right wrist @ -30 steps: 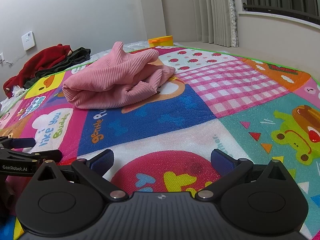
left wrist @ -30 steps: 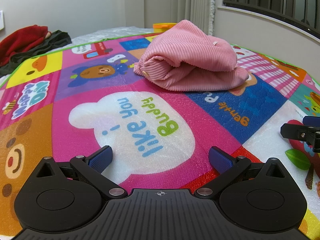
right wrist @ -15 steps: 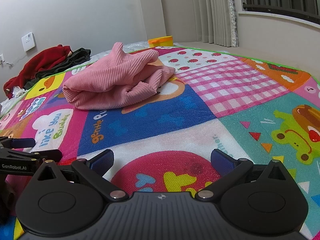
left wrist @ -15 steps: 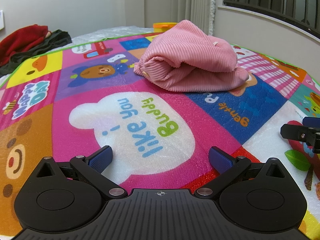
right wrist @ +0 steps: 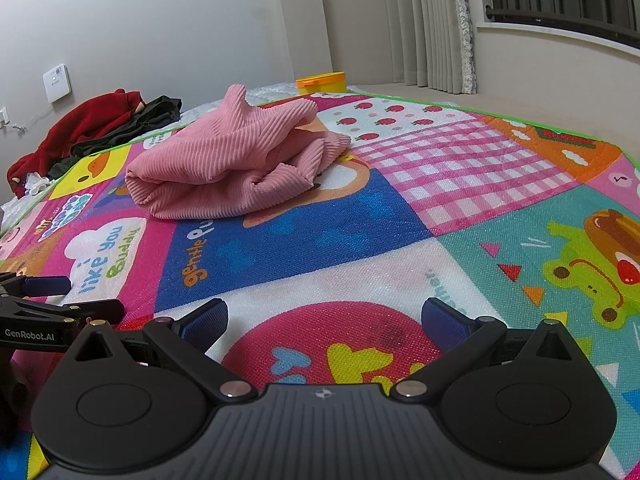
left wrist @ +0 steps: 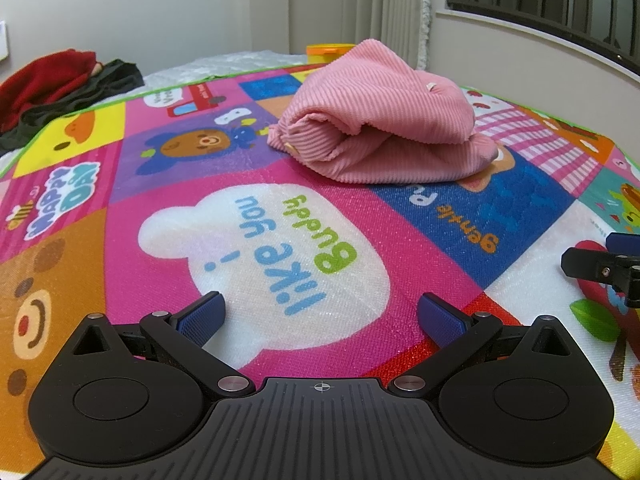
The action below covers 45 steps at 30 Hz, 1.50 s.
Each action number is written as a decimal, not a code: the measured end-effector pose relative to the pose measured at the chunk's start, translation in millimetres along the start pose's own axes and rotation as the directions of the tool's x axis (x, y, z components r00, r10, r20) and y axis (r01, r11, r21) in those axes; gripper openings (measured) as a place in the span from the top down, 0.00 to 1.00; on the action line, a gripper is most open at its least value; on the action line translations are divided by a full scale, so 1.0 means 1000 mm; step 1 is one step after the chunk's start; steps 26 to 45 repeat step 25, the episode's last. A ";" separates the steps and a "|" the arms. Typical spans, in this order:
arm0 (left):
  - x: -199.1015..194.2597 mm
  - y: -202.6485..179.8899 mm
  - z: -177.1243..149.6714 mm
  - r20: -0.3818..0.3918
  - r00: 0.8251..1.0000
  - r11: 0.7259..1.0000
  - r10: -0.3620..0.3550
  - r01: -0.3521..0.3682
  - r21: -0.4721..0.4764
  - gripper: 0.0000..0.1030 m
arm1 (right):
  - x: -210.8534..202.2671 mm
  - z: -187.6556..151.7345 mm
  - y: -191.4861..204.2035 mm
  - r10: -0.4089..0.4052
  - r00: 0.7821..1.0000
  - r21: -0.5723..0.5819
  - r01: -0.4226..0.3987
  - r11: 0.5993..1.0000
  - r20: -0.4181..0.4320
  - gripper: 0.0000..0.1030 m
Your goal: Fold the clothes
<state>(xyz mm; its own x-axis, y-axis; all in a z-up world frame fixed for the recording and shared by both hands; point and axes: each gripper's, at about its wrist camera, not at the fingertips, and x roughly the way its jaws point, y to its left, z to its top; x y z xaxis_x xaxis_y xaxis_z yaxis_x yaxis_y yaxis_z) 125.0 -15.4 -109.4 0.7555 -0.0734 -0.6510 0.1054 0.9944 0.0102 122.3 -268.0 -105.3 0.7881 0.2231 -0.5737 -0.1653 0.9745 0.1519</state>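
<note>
A pink ribbed garment [left wrist: 384, 128] lies folded in a thick bundle on the colourful play mat [left wrist: 256, 240], well ahead of both grippers. In the right wrist view the same pink garment [right wrist: 232, 160] sits ahead and to the left on the mat [right wrist: 460, 184]. My left gripper [left wrist: 322, 314] rests low over the mat, open, nothing between its blue pads. My right gripper [right wrist: 324, 316] is likewise open and empty. Each gripper shows at the edge of the other's view: the right gripper [left wrist: 612, 264] and the left gripper [right wrist: 52, 300].
A heap of red and dark clothes [right wrist: 96, 128] lies off the mat at the far left by the wall. A yellow-orange container [right wrist: 320, 80] stands beyond the mat's far edge. Curtains [right wrist: 436, 24] and a window ledge run along the right.
</note>
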 end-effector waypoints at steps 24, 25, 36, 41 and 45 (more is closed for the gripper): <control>0.000 0.001 0.000 0.001 1.000 1.000 -0.002 0.002 -0.006 0.00 | -0.015 0.023 -0.007 0.184 0.967 -0.197 -0.218 0.956 -0.177 0.00; 0.000 0.001 0.001 0.001 1.000 1.000 -0.003 0.003 -0.006 0.00 | -0.020 0.024 -0.006 0.181 0.964 -0.245 -0.227 0.942 -0.196 0.00; 0.000 0.001 0.001 0.001 1.000 1.000 -0.003 0.003 -0.006 0.00 | -0.020 0.024 -0.006 0.181 0.964 -0.245 -0.227 0.942 -0.196 0.00; 0.000 0.001 0.001 0.001 1.000 1.000 -0.003 0.003 -0.006 0.00 | -0.020 0.024 -0.006 0.181 0.964 -0.245 -0.227 0.942 -0.196 0.00; 0.000 0.001 0.001 0.001 1.000 1.000 -0.003 0.003 -0.006 0.00 | -0.020 0.024 -0.006 0.181 0.964 -0.245 -0.227 0.942 -0.196 0.00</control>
